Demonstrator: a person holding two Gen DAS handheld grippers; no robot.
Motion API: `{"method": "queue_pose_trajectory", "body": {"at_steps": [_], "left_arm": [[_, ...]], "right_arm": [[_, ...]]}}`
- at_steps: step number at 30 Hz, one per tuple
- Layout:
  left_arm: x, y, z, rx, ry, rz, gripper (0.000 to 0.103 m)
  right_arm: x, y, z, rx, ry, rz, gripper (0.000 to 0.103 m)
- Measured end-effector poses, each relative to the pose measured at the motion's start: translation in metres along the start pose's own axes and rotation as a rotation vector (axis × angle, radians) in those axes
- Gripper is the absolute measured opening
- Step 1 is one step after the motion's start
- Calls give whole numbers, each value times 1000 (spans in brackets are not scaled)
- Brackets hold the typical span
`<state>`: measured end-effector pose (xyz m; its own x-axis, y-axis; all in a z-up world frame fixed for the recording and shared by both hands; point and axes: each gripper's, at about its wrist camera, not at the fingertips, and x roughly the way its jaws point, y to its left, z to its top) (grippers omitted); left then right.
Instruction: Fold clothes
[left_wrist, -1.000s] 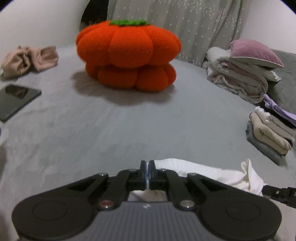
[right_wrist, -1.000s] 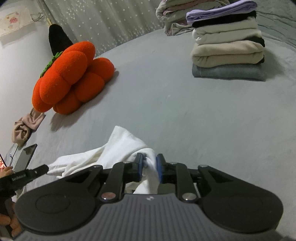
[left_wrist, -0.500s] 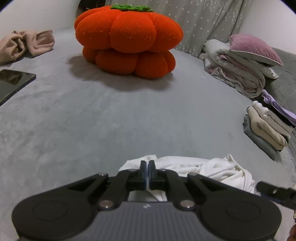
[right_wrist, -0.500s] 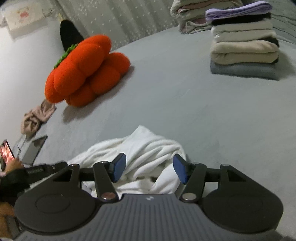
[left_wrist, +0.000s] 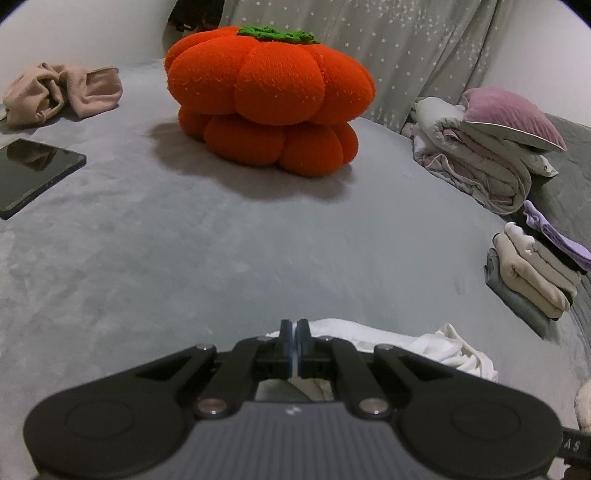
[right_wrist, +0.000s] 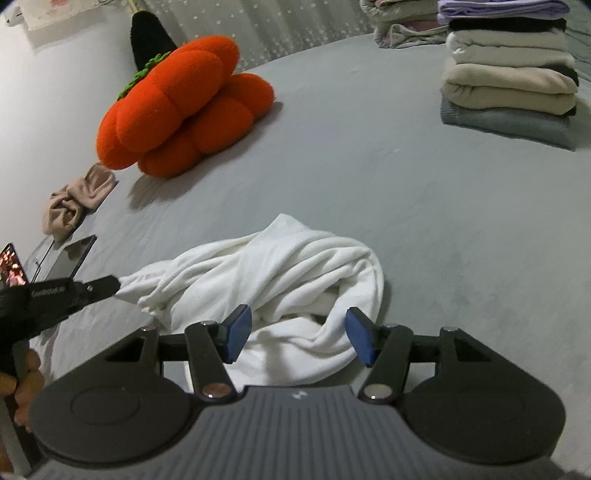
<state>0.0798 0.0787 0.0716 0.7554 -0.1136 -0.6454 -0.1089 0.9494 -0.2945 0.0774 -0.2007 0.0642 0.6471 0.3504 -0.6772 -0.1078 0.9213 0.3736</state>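
— Two claws in our hands; how do they stand?
— Our right gripper has its blue-padded fingers spread wide apart, holding nothing. Our left gripper has its fingers pressed together on an edge of the crumpled white fleece garment, at the garment's far left end as seen from the right claw.
— Where does the garment lie?
— On the grey bed cover, bunched in a heap directly ahead of the right claw's open fingers and partly beneath them. From the left claw it trails off to the right.
— And further out?
— Ahead and to the right of the right claw we see a stack of folded cream, black, grey and lilac clothes. To the left claw's left lies a flat black tablet, with a crumpled beige cloth beyond it.
— Farther still?
— Straight ahead of the left claw sits an orange pumpkin-shaped plush cushion with a green top. Far right of it, a mauve pillow rests on rolled pale bedding, against a grey star-dotted curtain.
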Motion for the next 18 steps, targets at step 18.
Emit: {"method": "queue_pose_trajectory", "body": {"at_steps": [18], "left_arm": [[0,-2,2,10,-9,16,2]], "right_arm": [[12,22,-15,-141,50,-63,36]]}}
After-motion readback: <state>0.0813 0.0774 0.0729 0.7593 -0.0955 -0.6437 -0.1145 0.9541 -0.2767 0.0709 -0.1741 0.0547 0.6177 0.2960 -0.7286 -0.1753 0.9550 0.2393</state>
